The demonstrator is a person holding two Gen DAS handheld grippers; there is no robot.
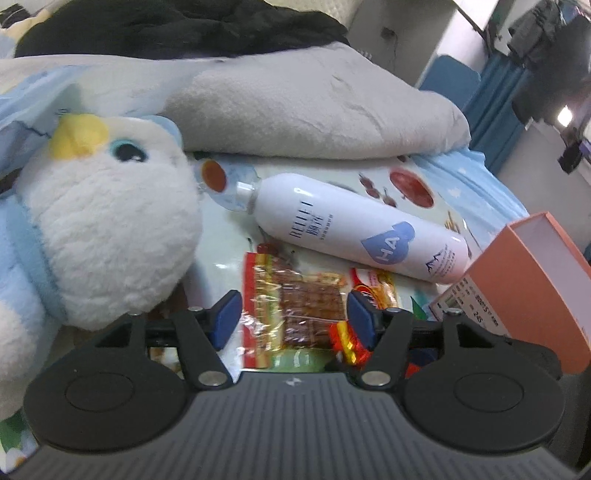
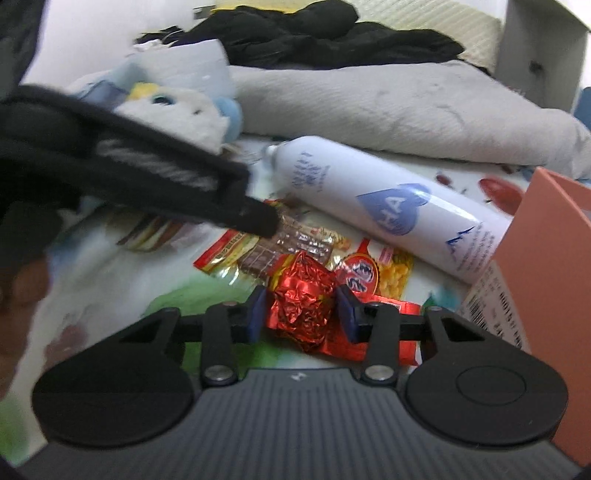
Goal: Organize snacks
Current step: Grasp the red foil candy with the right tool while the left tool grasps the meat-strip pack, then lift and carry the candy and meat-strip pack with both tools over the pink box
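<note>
Snacks lie in a heap on the printed bed sheet [image 1: 229, 236]. A clear packet of brown snack [image 1: 299, 310] lies flat between the blue pads of my left gripper [image 1: 293, 318], which stands open around it. In the right wrist view my right gripper [image 2: 302, 314] is shut on a crumpled red foil candy [image 2: 301, 299], both pads against the foil. Behind it lie the brown packet [image 2: 295, 243] and a red and yellow packet [image 2: 373, 275]. One of the left gripper's black fingers [image 2: 255, 218] reaches over the brown packet, blurred.
A white bottle [image 1: 362, 229] with a blue heart lies behind the snacks. An open orange box [image 1: 532, 288] stands at the right. A white and blue plush bird [image 1: 99, 221] sits close on the left. A grey pillow [image 1: 314, 107] and black clothes [image 1: 166, 26] lie behind.
</note>
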